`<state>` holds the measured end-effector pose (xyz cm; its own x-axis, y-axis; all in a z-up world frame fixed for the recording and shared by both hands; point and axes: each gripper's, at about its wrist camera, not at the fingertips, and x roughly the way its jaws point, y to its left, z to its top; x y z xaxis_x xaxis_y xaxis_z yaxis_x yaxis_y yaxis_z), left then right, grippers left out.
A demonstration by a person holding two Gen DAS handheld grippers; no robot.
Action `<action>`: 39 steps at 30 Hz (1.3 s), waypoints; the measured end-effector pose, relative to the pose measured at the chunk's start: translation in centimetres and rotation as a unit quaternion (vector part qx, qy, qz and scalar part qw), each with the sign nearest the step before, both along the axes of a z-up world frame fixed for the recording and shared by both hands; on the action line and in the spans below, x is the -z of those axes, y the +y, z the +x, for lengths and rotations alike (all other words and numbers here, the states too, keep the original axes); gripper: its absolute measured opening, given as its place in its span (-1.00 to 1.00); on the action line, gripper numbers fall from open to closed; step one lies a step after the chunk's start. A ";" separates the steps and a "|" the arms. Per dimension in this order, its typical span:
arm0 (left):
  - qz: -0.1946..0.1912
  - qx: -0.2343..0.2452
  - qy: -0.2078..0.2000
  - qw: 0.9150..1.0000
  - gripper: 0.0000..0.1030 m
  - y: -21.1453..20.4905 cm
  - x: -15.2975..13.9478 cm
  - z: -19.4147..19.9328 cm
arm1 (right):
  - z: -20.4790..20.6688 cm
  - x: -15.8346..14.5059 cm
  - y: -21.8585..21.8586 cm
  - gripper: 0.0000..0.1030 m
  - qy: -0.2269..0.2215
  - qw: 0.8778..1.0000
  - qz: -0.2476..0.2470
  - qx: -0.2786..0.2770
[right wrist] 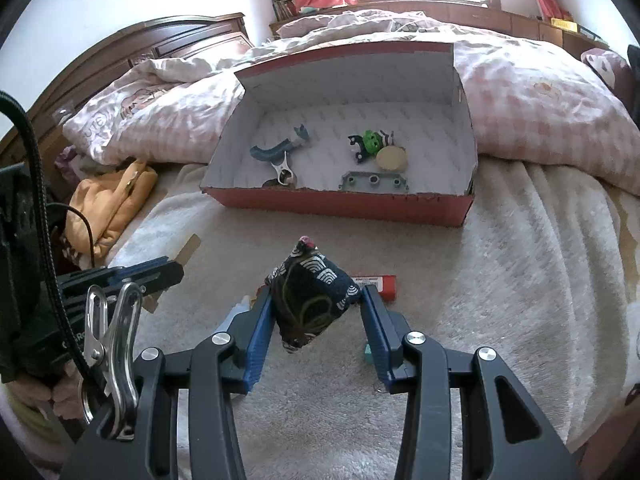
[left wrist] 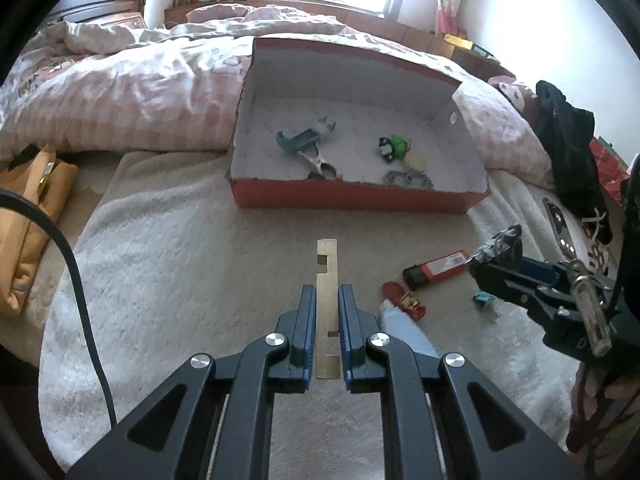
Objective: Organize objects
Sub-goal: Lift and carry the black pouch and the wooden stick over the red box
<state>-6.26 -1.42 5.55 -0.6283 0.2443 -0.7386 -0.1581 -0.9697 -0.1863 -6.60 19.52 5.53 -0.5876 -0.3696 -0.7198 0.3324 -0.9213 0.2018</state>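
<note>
My left gripper (left wrist: 326,290) is shut on a flat, notched beige wooden strip (left wrist: 327,256), held up off the white fleece blanket (left wrist: 180,264). The strip points toward the red shoebox (left wrist: 352,200). My right gripper (right wrist: 317,294) is shut on a dark patterned beanbag (right wrist: 312,300) and is also raised. From the left wrist view the right gripper (left wrist: 486,270) and the beanbag (left wrist: 502,242) show at the right. The right wrist view shows the left gripper (right wrist: 172,271) and the strip (right wrist: 188,250) at the left. Inside the box lie a blue-and-white toy (left wrist: 308,140), a green figure (left wrist: 394,146), a beige disc (left wrist: 416,160) and a grey brick (left wrist: 408,179).
On the blanket lie a red-and-black lighter-like item (left wrist: 440,266), a red toy car (left wrist: 404,300), a white tube (left wrist: 404,332) and a small teal piece (left wrist: 484,300). A yellow bag (right wrist: 108,204) sits at the left, black clothing (left wrist: 568,152) at the right, and a pink quilt (right wrist: 540,112) behind the box.
</note>
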 end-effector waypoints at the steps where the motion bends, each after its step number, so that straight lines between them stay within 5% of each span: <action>1: 0.002 0.002 0.001 1.000 -0.81 0.1 -0.1 -0.1 | 0.0 -0.1 0.0 -0.14 0.002 1.000 0.001 0.001; 24: 0.006 0.021 0.050 0.999 -0.81 2.3 -3.9 -5.9 | -3.7 -2.6 -0.4 -0.14 0.032 0.999 0.006 -0.006; 39: -0.003 0.012 0.042 0.999 -0.81 3.1 -3.0 -10.3 | -8.2 -3.0 -0.7 -0.14 0.051 0.999 0.009 -0.005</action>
<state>-16.59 1.65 8.54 -0.6821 0.2566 -0.6847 -0.1966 -0.9663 -0.1663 -14.83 18.79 8.54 -0.6545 -0.3627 -0.6634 0.3593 -0.9212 0.1491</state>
